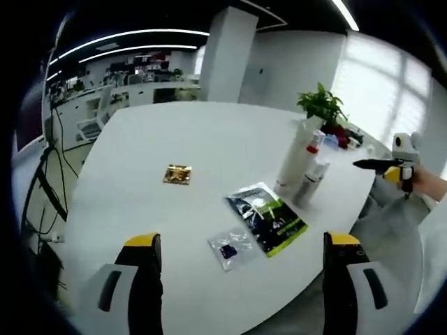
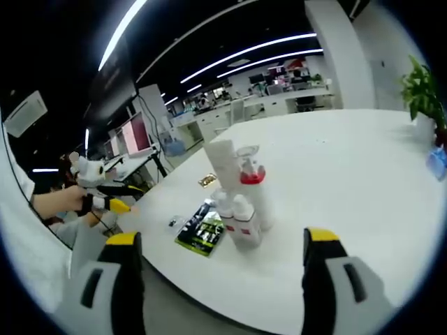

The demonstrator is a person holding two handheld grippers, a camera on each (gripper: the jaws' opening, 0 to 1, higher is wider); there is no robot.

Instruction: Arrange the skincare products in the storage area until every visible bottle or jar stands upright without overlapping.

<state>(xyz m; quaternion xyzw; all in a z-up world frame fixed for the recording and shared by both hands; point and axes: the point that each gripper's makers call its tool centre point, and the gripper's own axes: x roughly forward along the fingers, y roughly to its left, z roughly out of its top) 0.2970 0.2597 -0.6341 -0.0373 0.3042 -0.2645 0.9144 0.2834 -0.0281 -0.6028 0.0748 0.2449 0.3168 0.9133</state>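
Note:
Several skincare containers stand upright in a tight cluster on the white table [image 1: 174, 132]: a tall white tube [image 1: 291, 159], a pump bottle with a red collar [image 1: 313, 149] and a short white bottle [image 1: 311, 183]. From the right gripper view the same tube [image 2: 222, 164], pump bottle [image 2: 253, 190] and two short red-labelled bottles [image 2: 244, 223] touch or overlap. My left gripper [image 1: 242, 241] is open, well short of them over the near table edge. My right gripper [image 2: 222, 239] is open too, off the table edge, with nothing between its jaws. It also appears hand-held at the far right [image 1: 388, 164].
A green-and-black sachet [image 1: 267, 218], a small clear bag [image 1: 232, 248] and a gold packet [image 1: 177, 174] lie flat on the table. A potted plant [image 1: 323, 105] stands at the far edge. A hand holds the left gripper [image 2: 105, 187] beside desks with monitors.

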